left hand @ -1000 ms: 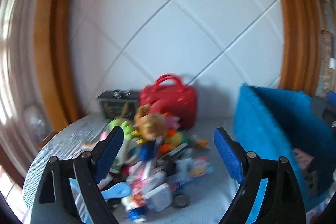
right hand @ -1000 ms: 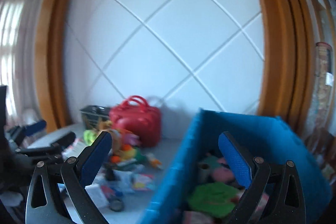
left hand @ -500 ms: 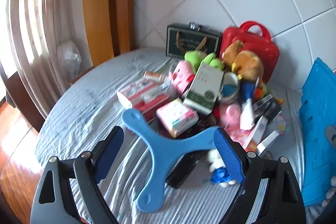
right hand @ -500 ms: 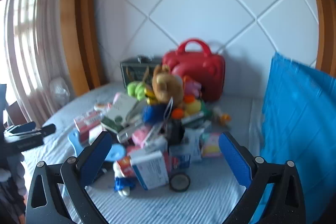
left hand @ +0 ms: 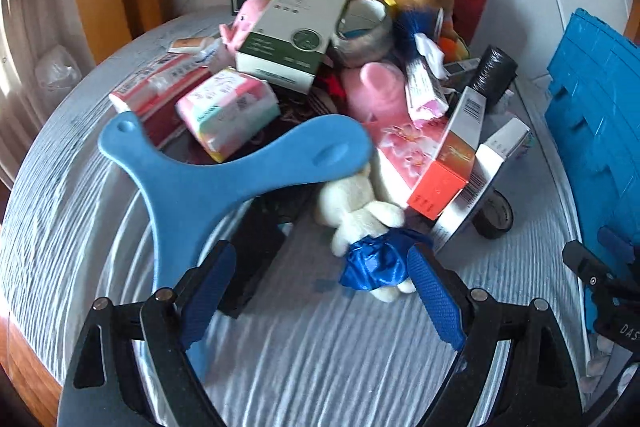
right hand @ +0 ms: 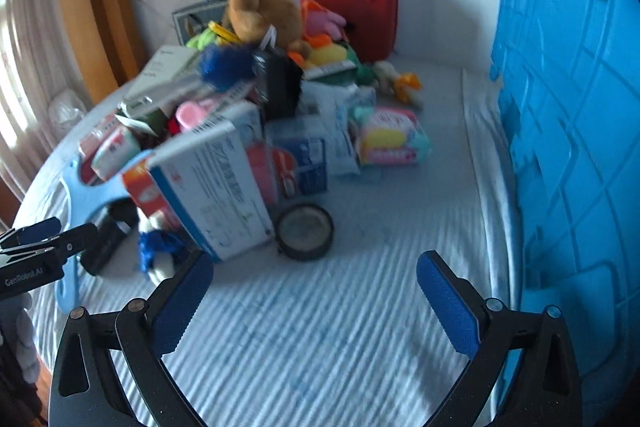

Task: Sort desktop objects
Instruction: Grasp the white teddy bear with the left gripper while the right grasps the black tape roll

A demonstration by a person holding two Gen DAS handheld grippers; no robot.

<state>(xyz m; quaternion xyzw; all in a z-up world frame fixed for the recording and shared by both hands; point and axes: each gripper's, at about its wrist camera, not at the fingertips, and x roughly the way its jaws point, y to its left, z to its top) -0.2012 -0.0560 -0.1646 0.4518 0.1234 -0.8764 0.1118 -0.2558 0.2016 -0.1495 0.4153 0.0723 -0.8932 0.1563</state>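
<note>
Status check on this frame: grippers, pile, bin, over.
Left gripper open, empty, over the white plush. Right gripper open, empty, over bare cloth. Pile unsorted; blue bin at right. Blue three-armed toy overlaps the pile's near edge.

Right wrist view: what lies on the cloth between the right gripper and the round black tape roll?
Nothing. In the right wrist view the stretch of striped cloth from the open right gripper to the tape roll is bare.

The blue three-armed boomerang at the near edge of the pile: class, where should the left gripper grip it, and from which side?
Grip the blue boomerang on its near arm, approaching from the table's front edge. That arm probably clears the pile, nearest the open left gripper.
</note>
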